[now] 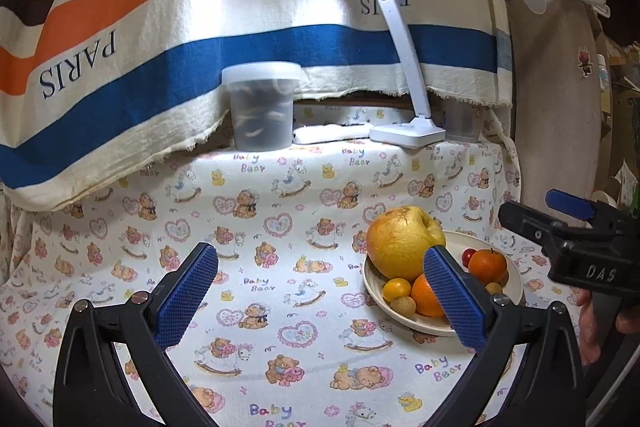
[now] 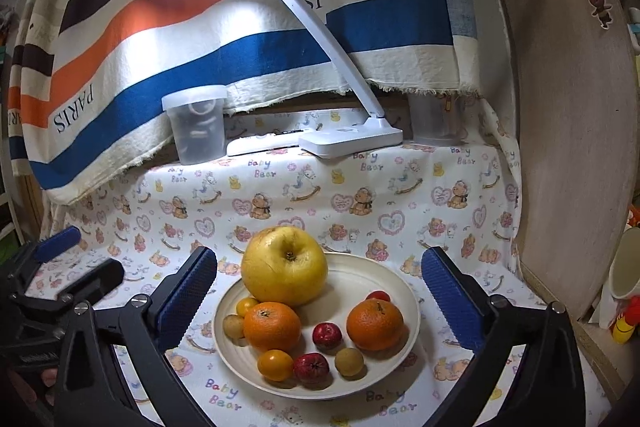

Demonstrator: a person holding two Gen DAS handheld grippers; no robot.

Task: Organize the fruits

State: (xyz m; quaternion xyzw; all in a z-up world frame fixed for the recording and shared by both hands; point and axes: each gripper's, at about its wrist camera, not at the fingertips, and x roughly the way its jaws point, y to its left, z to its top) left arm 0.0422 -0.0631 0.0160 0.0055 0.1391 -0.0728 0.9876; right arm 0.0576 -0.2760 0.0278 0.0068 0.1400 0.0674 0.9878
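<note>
While both grippers hang wide open and hold nothing, the fruit sits all together on the plate (image 2: 408, 291). The right gripper (image 2: 320, 303) faces the plate, and the left gripper (image 1: 320, 301) is off to its left side. I think the sorting looks done, so the good move is to back away slowly and bump nothing. Close by lie small round fruits, shiny and smooth, like the red one (image 2: 327, 334). Two bumpy oranges (image 2: 272, 326) sit behind them. At the back rests the big yellow fruit (image 2: 285, 266), dimpled on top. Far off stands a white lamp (image 2: 352, 137) beside a cloudy tub (image 2: 197, 129).
</note>
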